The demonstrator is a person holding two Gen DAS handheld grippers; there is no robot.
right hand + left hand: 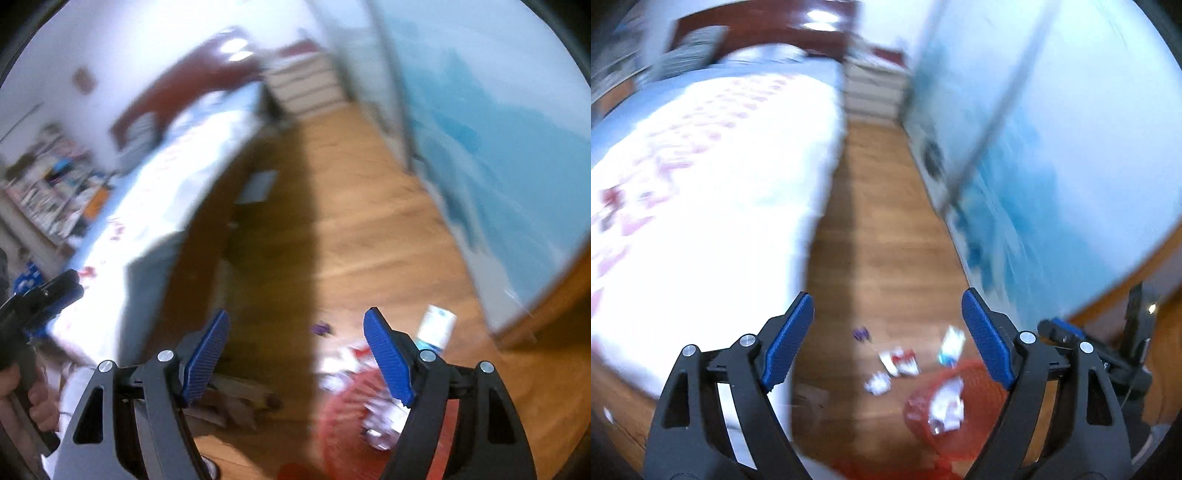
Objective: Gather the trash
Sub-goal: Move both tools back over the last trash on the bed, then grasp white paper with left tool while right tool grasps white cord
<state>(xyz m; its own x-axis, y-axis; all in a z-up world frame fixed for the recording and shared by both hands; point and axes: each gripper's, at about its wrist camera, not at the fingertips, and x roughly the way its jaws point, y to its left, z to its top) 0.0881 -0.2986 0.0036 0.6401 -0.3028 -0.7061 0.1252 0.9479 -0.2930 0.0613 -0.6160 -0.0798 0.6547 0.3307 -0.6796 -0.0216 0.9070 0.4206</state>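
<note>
Both views are motion-blurred. A red mesh basket (pixel 975 373) stands on the wooden floor with white crumpled trash (pixel 947 406) inside. Loose trash lies beside it: a red and white wrapper (pixel 899 362), a white crumpled paper (pixel 877 384), a blue and white packet (pixel 953 345) and a small purple scrap (pixel 861 334). My left gripper (pixel 888 339) is open and empty, held high above them. My right gripper (pixel 297 356) is open and empty above the basket (pixel 347 402), the packet (pixel 437 326) and the purple scrap (pixel 322 328).
A bed (pixel 701 192) with a white and pink cover fills the left. A blue and white wardrobe (pixel 1052 166) lines the right. A narrow wooden floor strip (pixel 879 221) runs between them to white drawers (pixel 873 92). Brown slippers (pixel 236 402) lie by the bed. The left gripper (pixel 40 299) shows in the right view.
</note>
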